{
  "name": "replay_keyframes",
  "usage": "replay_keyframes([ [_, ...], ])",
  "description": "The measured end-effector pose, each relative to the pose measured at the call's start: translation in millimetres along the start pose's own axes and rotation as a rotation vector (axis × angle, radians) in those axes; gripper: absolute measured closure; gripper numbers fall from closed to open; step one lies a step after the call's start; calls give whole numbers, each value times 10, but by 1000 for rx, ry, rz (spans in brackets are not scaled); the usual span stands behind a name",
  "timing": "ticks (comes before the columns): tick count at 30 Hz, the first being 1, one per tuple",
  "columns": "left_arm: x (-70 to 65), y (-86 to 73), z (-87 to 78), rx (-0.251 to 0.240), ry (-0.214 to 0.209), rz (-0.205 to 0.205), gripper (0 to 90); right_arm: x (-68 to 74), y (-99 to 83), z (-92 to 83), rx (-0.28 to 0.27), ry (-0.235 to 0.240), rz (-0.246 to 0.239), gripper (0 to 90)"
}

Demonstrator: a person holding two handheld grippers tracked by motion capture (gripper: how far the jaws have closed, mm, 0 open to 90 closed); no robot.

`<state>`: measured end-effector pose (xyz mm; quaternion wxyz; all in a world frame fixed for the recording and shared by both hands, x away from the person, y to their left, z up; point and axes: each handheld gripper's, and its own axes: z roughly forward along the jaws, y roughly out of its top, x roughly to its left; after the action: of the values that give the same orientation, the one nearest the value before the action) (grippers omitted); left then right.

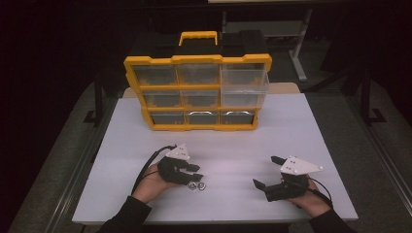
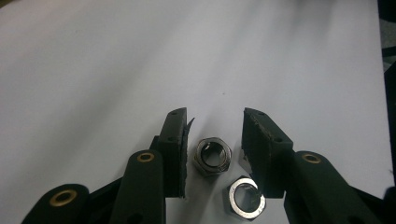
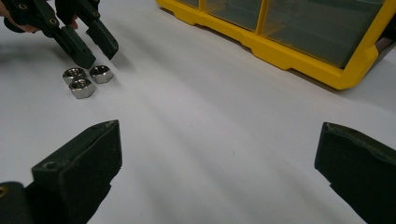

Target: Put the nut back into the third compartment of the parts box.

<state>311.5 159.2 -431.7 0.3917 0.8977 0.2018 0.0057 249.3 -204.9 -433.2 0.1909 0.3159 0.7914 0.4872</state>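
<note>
Three steel hex nuts (image 1: 196, 186) lie bunched on the white tabletop (image 1: 243, 141) near its front left. In the left gripper view one nut (image 2: 213, 155) sits between the jaws with a small gap to each pad. A second nut (image 2: 246, 197) lies nearer the camera, beside the right-hand jaw. My left gripper (image 1: 197, 173) is low over the nuts, open around the one nut (image 2: 214, 126). My right gripper (image 1: 265, 171) rests at the front right, wide open and holding nothing (image 3: 219, 135). The right gripper view also takes in the three nuts (image 3: 82, 88) and the left gripper (image 3: 98, 55) above them.
A yellow parts organizer (image 1: 194, 60) with clear drawers stands upright at the back of the table; its top right drawer (image 1: 244, 80) is pulled out. Its lower edge (image 3: 280, 51) runs across the right gripper view. Bare white surface separates it from both grippers.
</note>
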Motion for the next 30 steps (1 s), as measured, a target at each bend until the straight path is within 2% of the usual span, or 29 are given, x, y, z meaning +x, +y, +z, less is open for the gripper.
replay_keyframes([
  [11,12,-15,44,34,-1,4,642,5,-3,8,4,1,0,3],
  [21,12,-19,63,36,-15,-4,667,5,-4,10,3,4,-4,3],
  [30,24,-31,120,56,6,6,680,4,-6,12,6,6,-5,3],
])
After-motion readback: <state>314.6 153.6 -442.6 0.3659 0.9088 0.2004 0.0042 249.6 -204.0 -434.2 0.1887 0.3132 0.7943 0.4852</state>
